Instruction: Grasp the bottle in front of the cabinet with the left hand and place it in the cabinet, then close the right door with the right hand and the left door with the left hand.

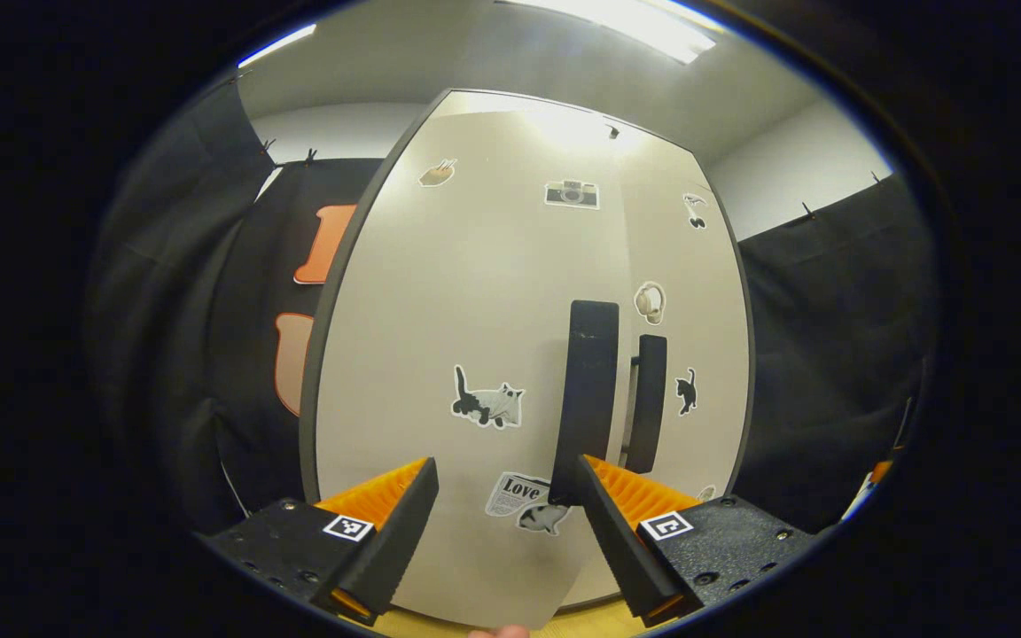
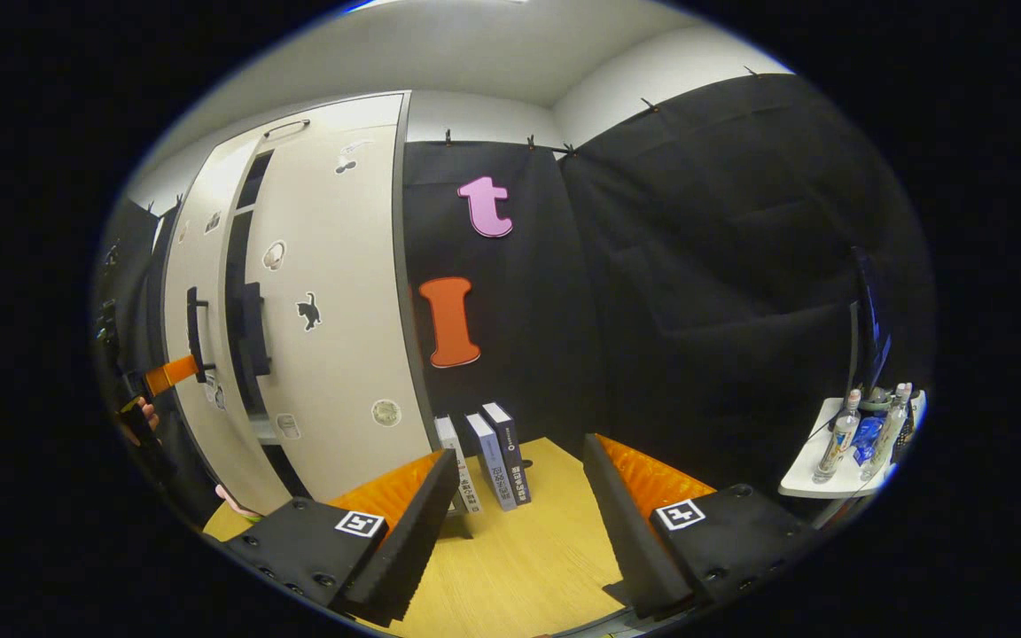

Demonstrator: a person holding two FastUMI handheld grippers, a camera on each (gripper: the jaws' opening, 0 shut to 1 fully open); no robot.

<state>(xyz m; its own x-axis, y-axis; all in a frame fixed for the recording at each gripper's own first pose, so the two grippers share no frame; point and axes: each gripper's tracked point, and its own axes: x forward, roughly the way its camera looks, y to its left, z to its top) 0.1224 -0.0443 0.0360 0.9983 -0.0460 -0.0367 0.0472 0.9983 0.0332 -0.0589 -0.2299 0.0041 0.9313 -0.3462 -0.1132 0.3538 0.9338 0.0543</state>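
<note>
Left gripper (image 1: 505, 505) open wide, facing the beige sticker-covered cabinet's left door (image 1: 475, 354) near its black handle (image 1: 588, 390). Right gripper (image 2: 515, 496) open, empty, above the yellow wooden tabletop (image 2: 510, 567); right door (image 2: 333, 337) nearly shut. Bottle's place: cannot tell.

Each gripper (image 1: 502, 505) (image 2: 519, 496) carries two wedge-shaped ridged fingers on textured black mounts (image 1: 723, 536), studded with screws and each bearing a small square black-and-white marker (image 2: 681, 514).

Just ahead of the left gripper (image 1: 506, 496), the beige, sticker-covered left door (image 1: 466, 354) stands nearly shut, a narrow gap parting its dark upright handle (image 1: 590, 390) from the right door (image 1: 697, 337).
</note>
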